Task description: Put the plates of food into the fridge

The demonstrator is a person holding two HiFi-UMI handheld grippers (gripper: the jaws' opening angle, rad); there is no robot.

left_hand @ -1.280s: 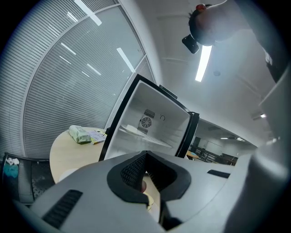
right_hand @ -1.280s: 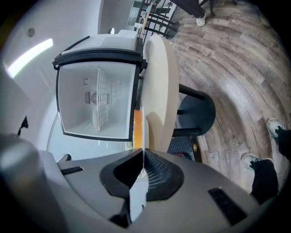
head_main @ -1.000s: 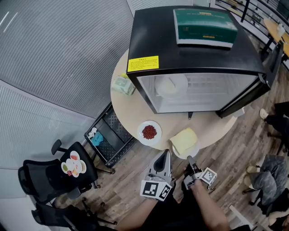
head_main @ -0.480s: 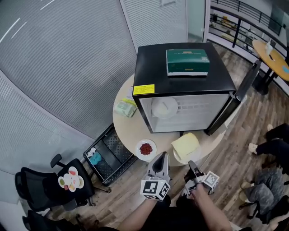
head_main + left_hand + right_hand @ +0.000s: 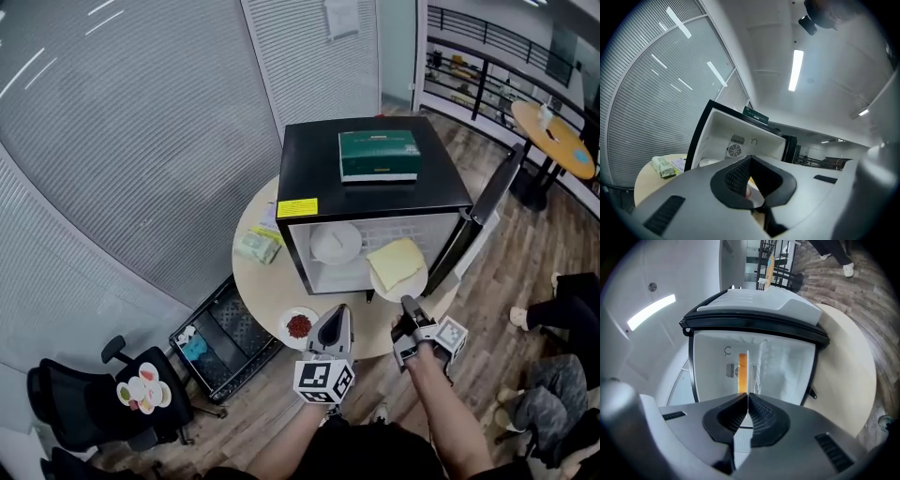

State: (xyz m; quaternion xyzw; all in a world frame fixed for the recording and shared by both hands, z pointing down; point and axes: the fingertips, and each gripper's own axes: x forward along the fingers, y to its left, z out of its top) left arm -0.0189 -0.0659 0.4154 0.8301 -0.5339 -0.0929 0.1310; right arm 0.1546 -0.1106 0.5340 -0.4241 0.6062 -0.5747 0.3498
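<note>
The black mini fridge point(image 5: 375, 192) stands open on the round table point(image 5: 251, 281), with a white plate point(image 5: 336, 242) on its shelf. My right gripper point(image 5: 405, 311) is shut on the rim of a white plate of yellow food point(image 5: 397, 264), held in front of the fridge opening. In the right gripper view the plate point(image 5: 742, 371) is edge-on between the jaws point(image 5: 747, 397), facing the fridge interior point(image 5: 778, 366). A plate of red food point(image 5: 299, 326) sits on the table's near edge. Just behind it is my left gripper point(image 5: 332, 339), shut and empty point(image 5: 751, 161).
The fridge door point(image 5: 487, 202) hangs open to the right. A green box point(image 5: 378, 155) lies on the fridge top, and a green packet point(image 5: 256, 246) on the table's left. A black cart point(image 5: 211, 328) and office chair point(image 5: 75, 394) stand left. A person's legs point(image 5: 562, 300) are at right.
My right gripper has lifted the yellow food plate off the table's edge and carried it up to the fridge opening. The left gripper has stayed near the red food plate.
</note>
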